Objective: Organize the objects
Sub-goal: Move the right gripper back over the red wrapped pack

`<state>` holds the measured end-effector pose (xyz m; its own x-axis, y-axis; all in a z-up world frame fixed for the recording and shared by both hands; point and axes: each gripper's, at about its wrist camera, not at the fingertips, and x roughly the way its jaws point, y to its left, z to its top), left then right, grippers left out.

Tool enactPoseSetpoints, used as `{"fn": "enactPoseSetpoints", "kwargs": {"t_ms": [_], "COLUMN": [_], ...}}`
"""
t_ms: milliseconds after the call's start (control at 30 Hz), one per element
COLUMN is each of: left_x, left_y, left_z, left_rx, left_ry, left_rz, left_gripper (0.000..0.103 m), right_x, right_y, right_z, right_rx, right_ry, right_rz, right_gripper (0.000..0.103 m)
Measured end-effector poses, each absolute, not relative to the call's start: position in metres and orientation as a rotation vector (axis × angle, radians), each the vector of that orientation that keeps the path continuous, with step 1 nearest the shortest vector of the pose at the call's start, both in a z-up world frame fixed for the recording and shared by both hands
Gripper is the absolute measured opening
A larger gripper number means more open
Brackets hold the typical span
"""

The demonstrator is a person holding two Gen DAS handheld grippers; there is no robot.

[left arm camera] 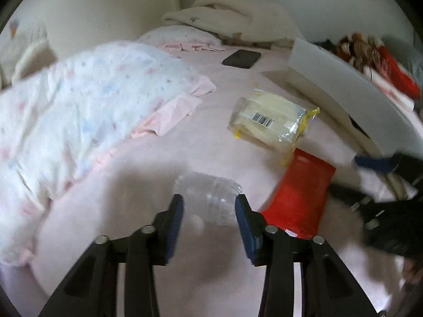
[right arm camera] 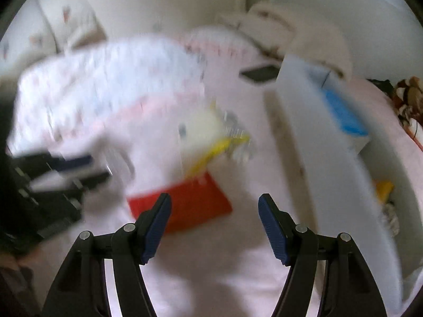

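A clear plastic bottle (left arm camera: 208, 195) lies on the pink bed sheet (left arm camera: 211, 264), its end reaching in between the tips of my left gripper (left arm camera: 209, 202). The jaws stand open and the blue pads (left arm camera: 175, 219) do not press on the bottle. To its right lie a red packet (left arm camera: 298, 198) and a clear bag of cream sheets with a barcode (left arm camera: 269, 119). My right gripper (right arm camera: 214, 203) is open and empty above the sheet, its left finger over the red packet (right arm camera: 190, 206). The right wrist view is blurred. Each gripper shows in the other's view: the right gripper (left arm camera: 354, 177), the left gripper (right arm camera: 97, 169).
A white open box (left arm camera: 343, 92) stands at the right, holding a blue item (right arm camera: 341, 111) and a yellow one (right arm camera: 383, 189). A rumpled printed duvet (left arm camera: 79, 105) covers the left of the bed. A dark phone (left arm camera: 242, 58) lies further back, with pillows (left arm camera: 232, 18) by the wall.
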<state>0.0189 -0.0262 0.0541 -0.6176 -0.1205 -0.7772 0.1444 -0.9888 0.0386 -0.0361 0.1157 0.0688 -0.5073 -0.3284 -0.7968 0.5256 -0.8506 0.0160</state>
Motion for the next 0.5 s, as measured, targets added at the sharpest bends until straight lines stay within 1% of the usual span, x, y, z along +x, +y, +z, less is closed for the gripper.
{"fn": "enactPoseSetpoints", "kwargs": {"t_ms": [33,100,133,167,200,233,300,367,500], "left_x": [0.019,0.012,0.015,0.020,0.017,0.016,0.017,0.017,0.015], "left_y": [-0.029,-0.028,-0.027,-0.023,-0.021,-0.021,-0.029,-0.035,-0.029], "left_z": [0.045,0.020,0.016,0.014,0.011,0.013,0.012,0.013,0.013], "left_rx": [1.313,1.413,1.345,1.259,1.280,1.278,1.283,1.293,1.313], "left_ry": [0.076,0.079,0.061,0.025,-0.005,0.007,0.076,0.145,0.079], "left_rz": [-2.705,-2.641,-2.669,-2.687,-2.652,-2.644,-2.639,-2.649,-2.628], "left_gripper": [0.050,0.054,0.058,0.068,0.071,0.073,0.079,0.081,0.082], "right_x": [-0.039,-0.046,-0.047,-0.049,-0.052,-0.052,-0.049,-0.045,-0.041], "right_y": [0.114,0.115,0.123,0.131,0.137,0.142,0.142,0.140,0.140], "right_z": [0.061,0.040,0.036,0.033,0.030,0.029,0.029,0.029,0.030], "right_rx": [1.200,1.266,1.246,1.248,1.255,1.243,1.230,1.212,1.191], "right_ry": [0.314,0.287,0.199,0.122,0.061,0.026,0.060,0.088,0.089], "right_rz": [-2.329,-2.303,-2.315,-2.309,-2.290,-2.280,-2.278,-2.285,-2.287], "right_gripper": [0.065,0.065,0.069,0.072,0.072,0.072,0.072,0.078,0.081]}}
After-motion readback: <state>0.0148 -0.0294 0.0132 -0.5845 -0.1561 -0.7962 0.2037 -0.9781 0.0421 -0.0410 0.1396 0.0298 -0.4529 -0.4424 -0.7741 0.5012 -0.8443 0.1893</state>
